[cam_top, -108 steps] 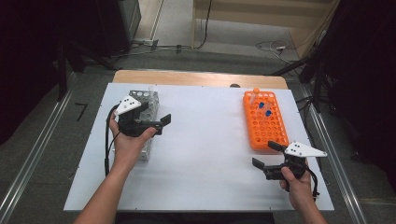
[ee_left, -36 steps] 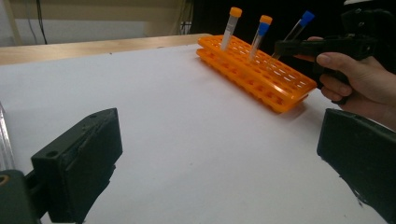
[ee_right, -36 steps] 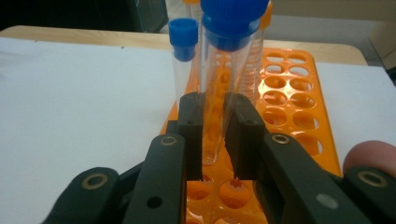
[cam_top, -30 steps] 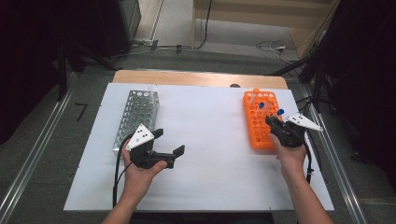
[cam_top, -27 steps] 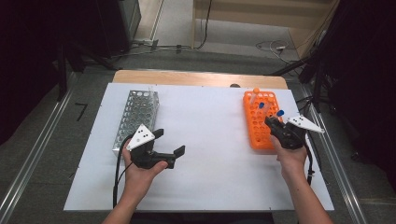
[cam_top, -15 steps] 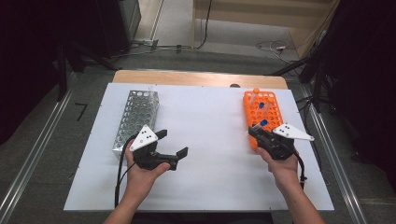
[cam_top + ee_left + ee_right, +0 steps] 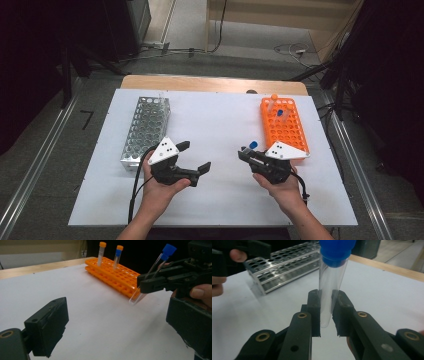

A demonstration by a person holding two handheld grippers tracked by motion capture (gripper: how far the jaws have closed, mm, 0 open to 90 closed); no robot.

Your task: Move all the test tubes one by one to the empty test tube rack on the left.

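A: What is laid out in the high view?
B: A white table (image 7: 220, 125), metal rack (image 7: 146, 131) left, orange rack (image 7: 283, 125) right.
A: And closer in?
B: The blue-capped tube (image 7: 332, 277) is clamped by the right gripper (image 7: 245, 154); the left gripper (image 7: 195, 157) jaws, just closing slightly, are held apart, empty

The tube (image 7: 329, 293) is clear with a blue cap. The rack on the right (image 7: 285, 127) is bright orange; its standing tubes carry one orange cap (image 7: 102, 244) and one blue cap (image 7: 120, 247). The rack on the left (image 7: 146, 130) is silver metal. The table (image 7: 220, 125) is white with a pale wood far edge. Both grippers are black.
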